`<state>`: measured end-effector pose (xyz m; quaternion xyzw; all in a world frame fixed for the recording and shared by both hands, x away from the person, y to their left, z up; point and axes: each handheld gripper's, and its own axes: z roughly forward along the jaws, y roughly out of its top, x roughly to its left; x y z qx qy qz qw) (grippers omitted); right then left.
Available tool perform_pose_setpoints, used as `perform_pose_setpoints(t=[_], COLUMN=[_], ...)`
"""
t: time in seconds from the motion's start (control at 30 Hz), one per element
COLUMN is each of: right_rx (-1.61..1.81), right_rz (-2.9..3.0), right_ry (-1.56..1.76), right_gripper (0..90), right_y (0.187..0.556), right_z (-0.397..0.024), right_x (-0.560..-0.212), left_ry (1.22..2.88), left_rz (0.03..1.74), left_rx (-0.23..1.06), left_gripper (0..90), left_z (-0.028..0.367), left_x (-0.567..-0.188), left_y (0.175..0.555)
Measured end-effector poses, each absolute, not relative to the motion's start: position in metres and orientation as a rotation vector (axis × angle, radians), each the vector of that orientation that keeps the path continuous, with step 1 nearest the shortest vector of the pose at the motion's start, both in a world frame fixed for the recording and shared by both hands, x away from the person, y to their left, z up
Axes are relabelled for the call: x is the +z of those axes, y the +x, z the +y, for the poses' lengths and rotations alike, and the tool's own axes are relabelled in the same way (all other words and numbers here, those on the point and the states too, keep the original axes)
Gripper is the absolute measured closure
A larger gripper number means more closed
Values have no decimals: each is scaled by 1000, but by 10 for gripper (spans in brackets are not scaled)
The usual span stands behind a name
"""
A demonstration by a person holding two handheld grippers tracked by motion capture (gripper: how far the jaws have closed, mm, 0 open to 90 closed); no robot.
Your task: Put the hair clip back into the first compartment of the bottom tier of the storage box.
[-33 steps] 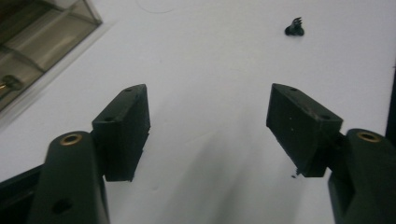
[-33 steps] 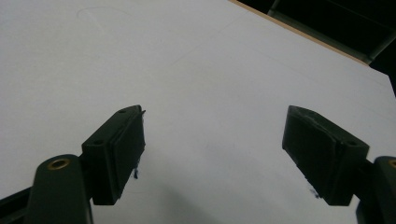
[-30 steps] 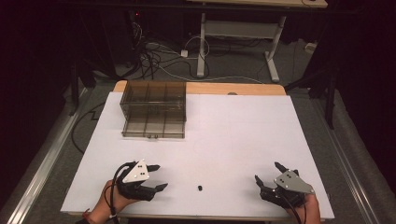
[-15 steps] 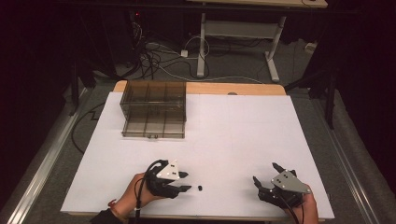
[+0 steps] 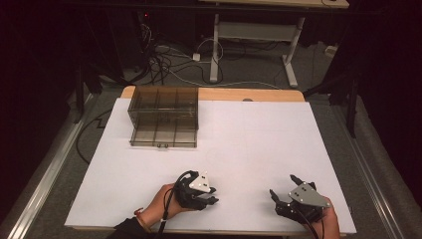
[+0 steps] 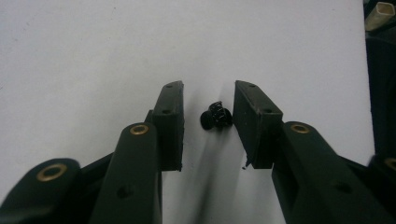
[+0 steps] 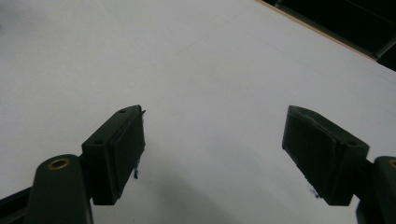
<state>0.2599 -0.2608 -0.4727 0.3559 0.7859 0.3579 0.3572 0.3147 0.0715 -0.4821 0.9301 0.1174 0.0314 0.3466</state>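
Observation:
A small black screw-like part (image 6: 215,115) lies on the white table top (image 5: 259,139) between the jaws of my left gripper (image 6: 208,85). The jaws have just been closing around it. A gap remains on its left side, and it sits close to the right pad (image 6: 247,116). In the high view my left gripper (image 5: 215,195) is near the front edge, left of centre, pointing right. My right gripper (image 5: 282,185) rests at the front right with its jaws wide open. In its own view the right gripper (image 7: 213,112) has bare table between its pads.
A smoky see-through box (image 5: 164,117) with several compartments stands at the back left of the table. A wooden strip (image 5: 249,94) runs along the far edge. Beyond it are floor cables and a desk frame (image 5: 215,50).
My left gripper has slid right along the front of the table to the small black part and narrowed its jaws around it. The right gripper has stayed put.

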Motion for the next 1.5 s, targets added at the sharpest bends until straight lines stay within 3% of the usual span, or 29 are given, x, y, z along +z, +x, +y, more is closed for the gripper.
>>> perform_pose_setpoints(t=[0.13, 0.8, 1.5], right_rx=[923, 929, 923], right_rz=[2033, 2030, 2032], right_ry=[917, 915, 910], right_gripper=[214, 214, 214], right_y=[260, 259, 259], right_z=[-261, -262, -262], right_x=[-473, -472, -472], left_ry=[2425, 2388, 2347], left_rz=[290, 284, 301], left_rx=[114, 142, 250], left_gripper=[703, 707, 708], left_z=[69, 75, 92], left_x=[-481, -478, -464], left_y=[310, 307, 310])
